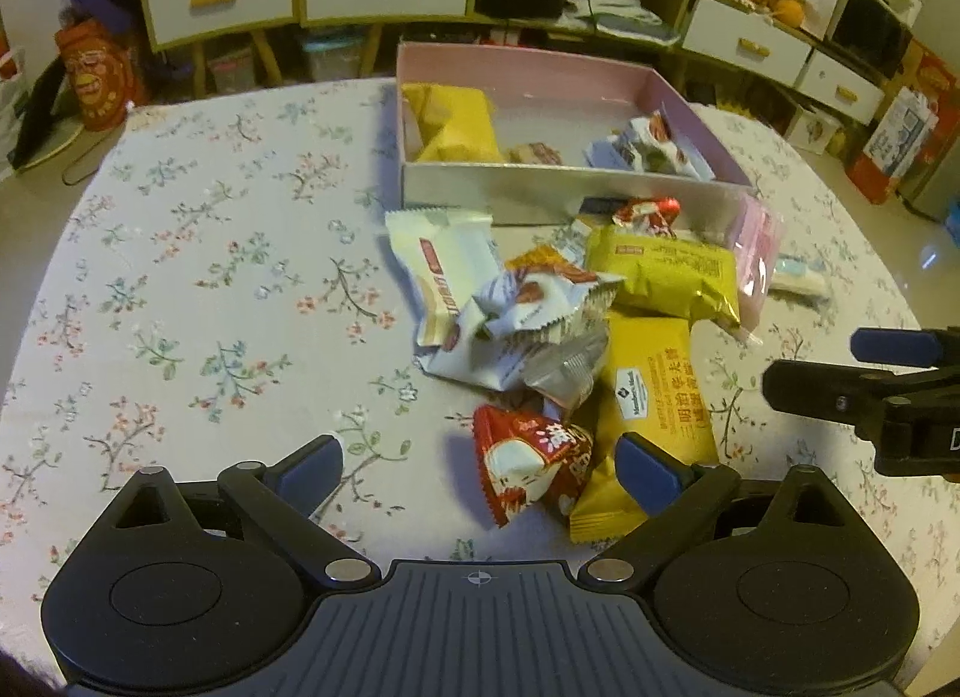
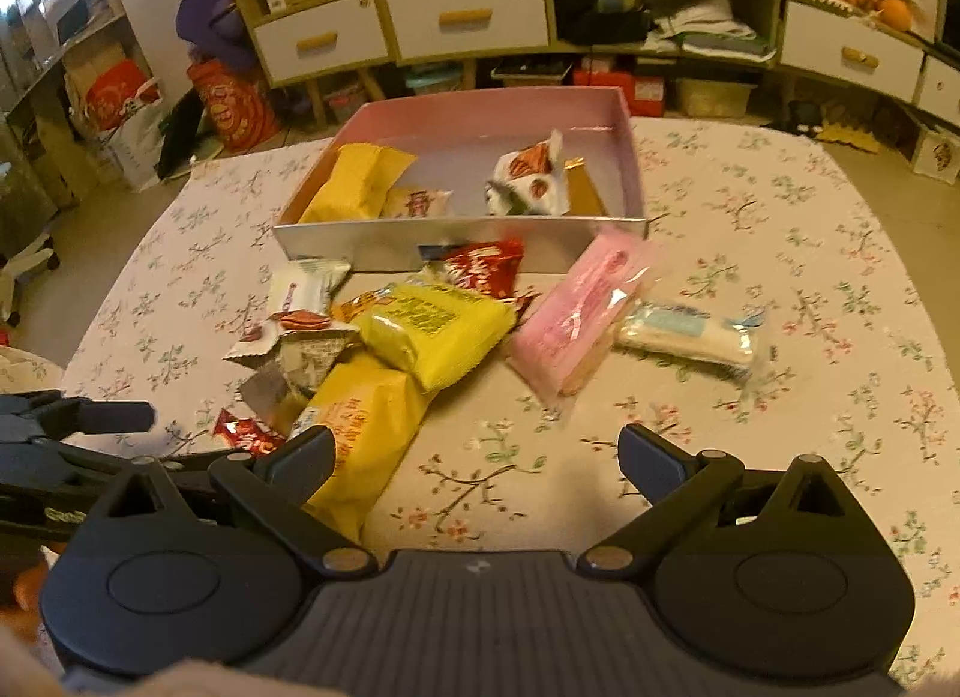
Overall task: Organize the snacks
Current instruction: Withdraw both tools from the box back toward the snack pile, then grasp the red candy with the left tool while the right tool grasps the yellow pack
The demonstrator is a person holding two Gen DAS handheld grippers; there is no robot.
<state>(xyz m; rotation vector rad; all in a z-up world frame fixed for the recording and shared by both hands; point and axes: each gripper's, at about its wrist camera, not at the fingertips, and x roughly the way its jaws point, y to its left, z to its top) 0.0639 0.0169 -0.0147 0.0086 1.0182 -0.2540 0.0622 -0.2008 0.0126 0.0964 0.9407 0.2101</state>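
Here red packet (image 1: 531, 460) lies between left gripper (image 1: 480, 466) fingers.

box (image 2: 456, 244): 1 | yellow packets (image 2: 435, 331): 3 | red packets (image 2: 483, 268): 2 | pink packet (image 2: 579, 313): 1 | pale blue-white packet (image 2: 690, 337): 1 | tools (image 2: 477, 457): 2

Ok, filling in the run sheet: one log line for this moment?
left gripper: open, over red snack | right gripper: open, empty | box: partly filled | pile: on table
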